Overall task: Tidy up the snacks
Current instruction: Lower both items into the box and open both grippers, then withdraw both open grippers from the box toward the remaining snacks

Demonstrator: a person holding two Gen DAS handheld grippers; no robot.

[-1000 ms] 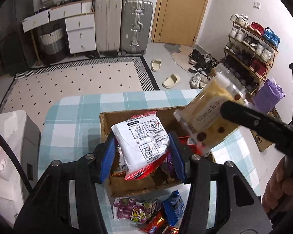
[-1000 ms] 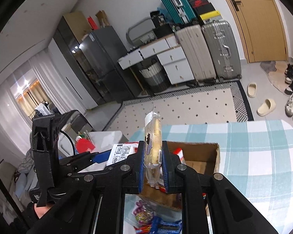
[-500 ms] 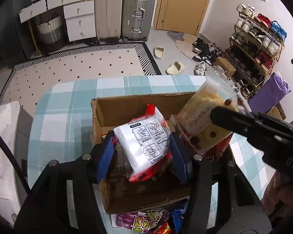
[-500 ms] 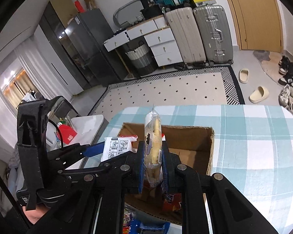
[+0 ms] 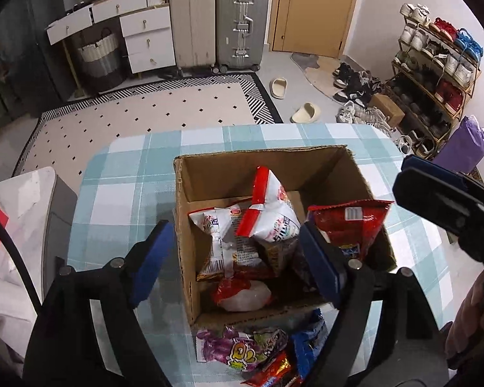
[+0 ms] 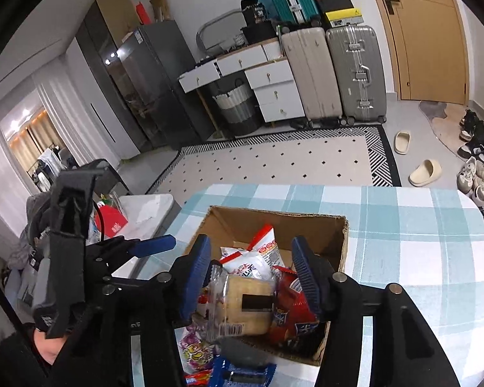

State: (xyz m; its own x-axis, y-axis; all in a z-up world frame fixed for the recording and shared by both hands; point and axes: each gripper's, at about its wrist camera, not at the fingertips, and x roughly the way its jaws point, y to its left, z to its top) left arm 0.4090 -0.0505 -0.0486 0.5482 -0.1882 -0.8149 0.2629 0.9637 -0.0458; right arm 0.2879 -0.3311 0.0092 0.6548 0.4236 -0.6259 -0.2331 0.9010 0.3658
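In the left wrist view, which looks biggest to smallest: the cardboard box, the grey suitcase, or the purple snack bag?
1. cardboard box
2. grey suitcase
3. purple snack bag

The box is far nearer the camera than the suitcase, so this ranks looks only.

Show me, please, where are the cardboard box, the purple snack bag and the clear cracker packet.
cardboard box [image 5: 258, 161], left wrist view, far inner wall.
purple snack bag [image 5: 238, 350], left wrist view, printed front.
clear cracker packet [image 6: 242, 306], right wrist view, middle.

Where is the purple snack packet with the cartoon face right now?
In the left wrist view, the purple snack packet lies on the checked tablecloth, outside the cardboard box, against its near wall, left of a blue packet.
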